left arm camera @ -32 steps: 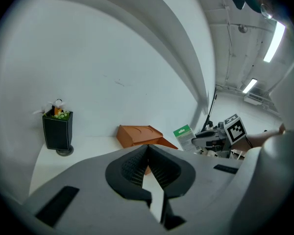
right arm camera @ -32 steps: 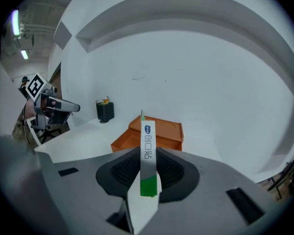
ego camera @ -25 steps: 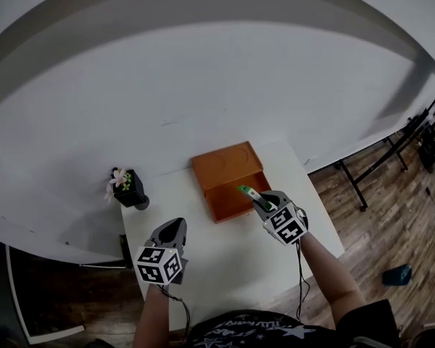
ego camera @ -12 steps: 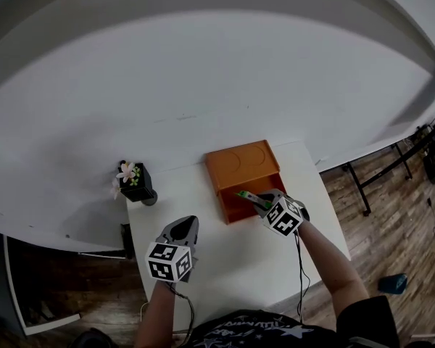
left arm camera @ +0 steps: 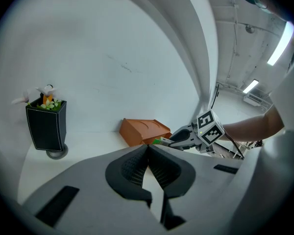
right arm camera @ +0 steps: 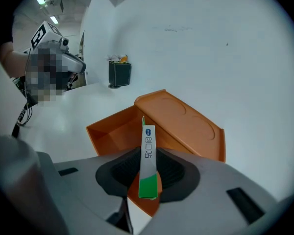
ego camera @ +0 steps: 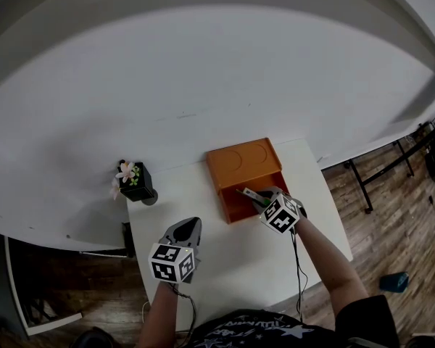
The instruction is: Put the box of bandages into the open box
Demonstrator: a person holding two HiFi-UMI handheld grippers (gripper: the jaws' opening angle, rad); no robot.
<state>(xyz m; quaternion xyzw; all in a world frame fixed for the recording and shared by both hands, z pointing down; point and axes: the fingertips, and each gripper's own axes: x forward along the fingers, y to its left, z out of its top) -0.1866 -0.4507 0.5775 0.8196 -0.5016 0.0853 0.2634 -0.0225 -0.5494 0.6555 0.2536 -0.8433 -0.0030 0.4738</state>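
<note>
A thin white and green box of bandages (right arm camera: 147,163) stands on edge between the jaws of my right gripper (right arm camera: 148,173), which is shut on it. It hangs over the front of the open orange box (right arm camera: 118,129), whose lid (right arm camera: 181,124) leans back toward the wall. In the head view the right gripper (ego camera: 259,196) reaches over the orange box (ego camera: 239,174) with the bandage box (ego camera: 248,193) sticking out over it. My left gripper (ego camera: 188,229) rests over the white table (ego camera: 232,259), well left of the box, jaws shut on nothing (left arm camera: 148,153).
A small black pot of flowers (ego camera: 130,180) stands at the table's back left corner by the white wall. Wooden floor and a black metal frame (ego camera: 380,176) lie to the right of the table's edge.
The right gripper has carried the bandage box a little forward and lower over the orange box. The left gripper has stayed almost still.
</note>
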